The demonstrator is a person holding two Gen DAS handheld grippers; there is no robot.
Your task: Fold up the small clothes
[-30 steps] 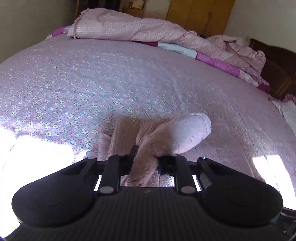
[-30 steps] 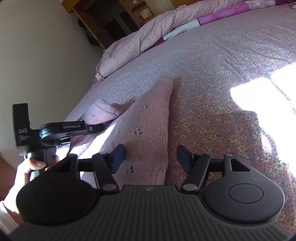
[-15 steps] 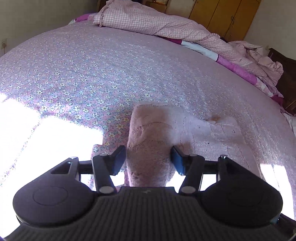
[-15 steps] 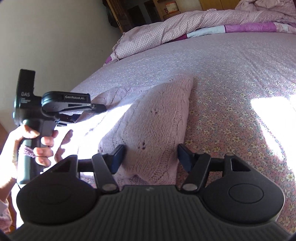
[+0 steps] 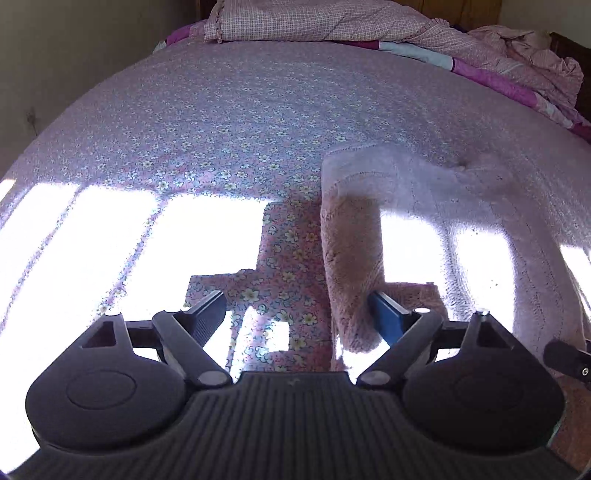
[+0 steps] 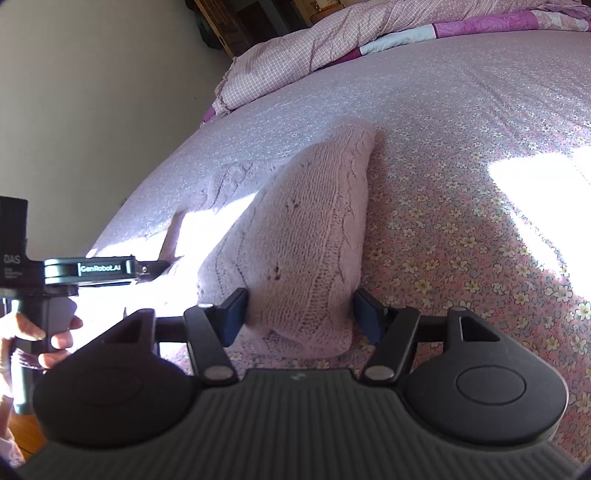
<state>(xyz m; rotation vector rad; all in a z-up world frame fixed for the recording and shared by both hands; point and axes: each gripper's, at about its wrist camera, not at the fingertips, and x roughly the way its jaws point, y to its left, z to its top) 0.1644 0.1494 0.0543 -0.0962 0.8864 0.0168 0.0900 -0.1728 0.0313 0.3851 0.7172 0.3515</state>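
Note:
A pink knitted sweater point(image 5: 424, 192) lies on the flowered bedspread point(image 5: 221, 129). One sleeve point(image 5: 351, 266) runs toward my left gripper point(image 5: 297, 312), which is open; the sleeve's end rests against the right finger. In the right wrist view the sweater's folded side point(image 6: 306, 236) lies between the open fingers of my right gripper point(image 6: 299, 314), with nothing clamped. The left gripper point(image 6: 110, 267) shows there at the left, held by a hand.
A checked pink quilt point(image 5: 332, 18) is bunched along the bed's far edge, also in the right wrist view point(image 6: 332, 40). Bright sun patches point(image 5: 110, 229) lie on the bedspread. A wall point(image 6: 92, 92) runs beside the bed.
My left gripper has opened wide, let go of the sleeve and shifted left. The sleeve now lies flat on the bed. My right gripper stays open over the folded side.

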